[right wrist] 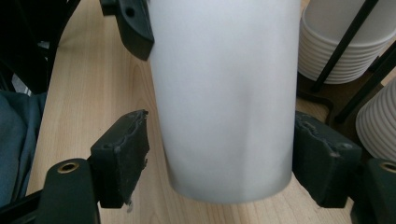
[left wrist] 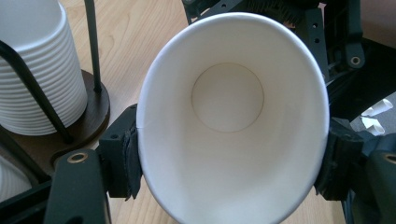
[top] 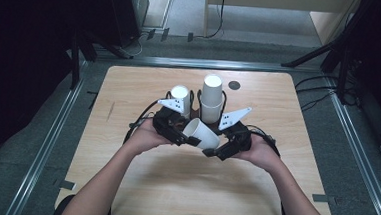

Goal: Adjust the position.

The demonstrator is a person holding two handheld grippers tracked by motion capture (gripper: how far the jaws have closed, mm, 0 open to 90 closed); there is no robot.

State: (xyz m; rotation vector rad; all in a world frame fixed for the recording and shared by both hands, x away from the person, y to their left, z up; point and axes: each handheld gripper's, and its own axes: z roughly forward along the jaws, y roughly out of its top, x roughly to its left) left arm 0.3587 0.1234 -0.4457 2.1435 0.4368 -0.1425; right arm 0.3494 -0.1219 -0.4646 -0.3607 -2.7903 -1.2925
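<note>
I've got 1 paper cup (top: 202,133) held on its side above the table (top: 123,183), just in front of the cup rack (left wrist: 88,112) w/ its 2 stacks (top: 211,96). My left gripper (top: 189,137) pinches it at the rim end, both pads (left wrist: 122,154) pressed to the wall, so the mouth faces that cam and the oval squash shows the squeeze. My right gripper (top: 215,150) sits at the base end, jaws spread around the cup: 1 pad (right wrist: 123,151) stands apart w/ a clear gap, the other pad (right wrist: 322,154) looks close or touching, can't tell. I judge it's a handover, left holds steady till right closes
</note>
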